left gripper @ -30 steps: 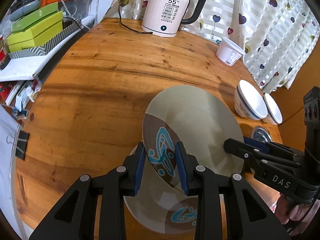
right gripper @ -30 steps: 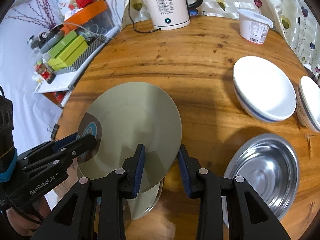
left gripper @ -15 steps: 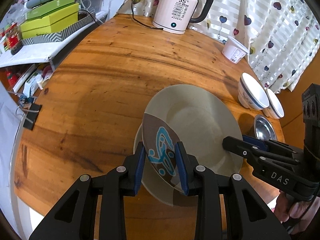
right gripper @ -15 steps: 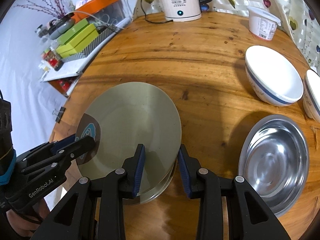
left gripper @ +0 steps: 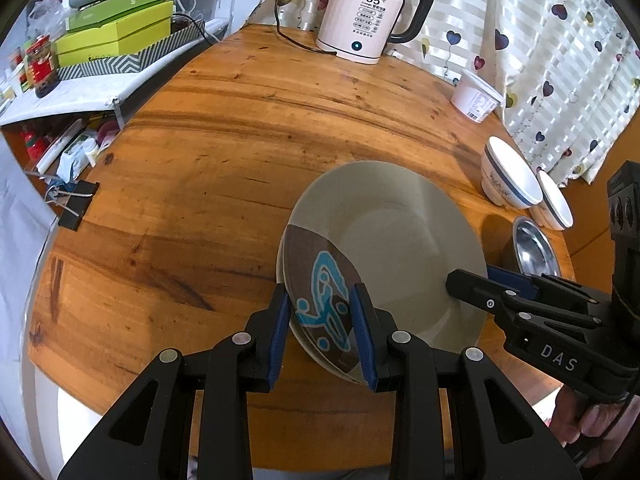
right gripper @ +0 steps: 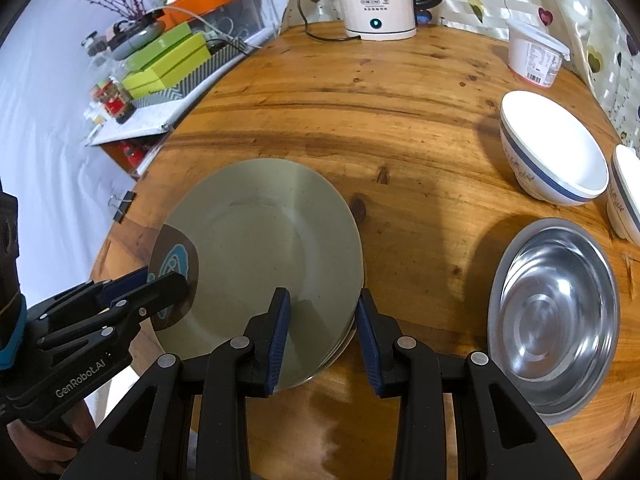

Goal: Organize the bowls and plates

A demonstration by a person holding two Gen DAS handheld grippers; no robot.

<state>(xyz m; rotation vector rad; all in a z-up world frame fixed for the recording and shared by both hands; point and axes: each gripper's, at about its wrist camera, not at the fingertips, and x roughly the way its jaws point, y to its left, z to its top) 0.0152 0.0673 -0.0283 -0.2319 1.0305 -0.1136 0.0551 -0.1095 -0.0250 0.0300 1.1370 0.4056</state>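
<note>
A beige plate (left gripper: 392, 232) (right gripper: 260, 232) with a brown and blue patch is held by both grippers just over a second plate of the same kind. Only a sliver of that lower plate's rim (left gripper: 280, 264) (right gripper: 347, 334) shows. My left gripper (left gripper: 322, 328) (right gripper: 160, 282) is shut on the patterned edge. My right gripper (right gripper: 322, 320) (left gripper: 472, 284) is shut on the opposite plain edge. Two white bowls with a blue stripe (right gripper: 556, 156) (right gripper: 626, 200) and a steel bowl (right gripper: 556, 312) sit to the right on the round wooden table (left gripper: 240, 128).
At the table's far edge stand a white kettle (left gripper: 364, 12) with its cord and a white tub (left gripper: 476, 96). A heart-print curtain hangs behind. Green boxes (left gripper: 112, 36) lie on a side shelf to the left. A binder clip (left gripper: 76, 208) sits on the table's left rim.
Both grippers carried the held plate across until it sits almost squarely over the lower plate. That plate stuck out toward me before and now shows only as a thin rim.
</note>
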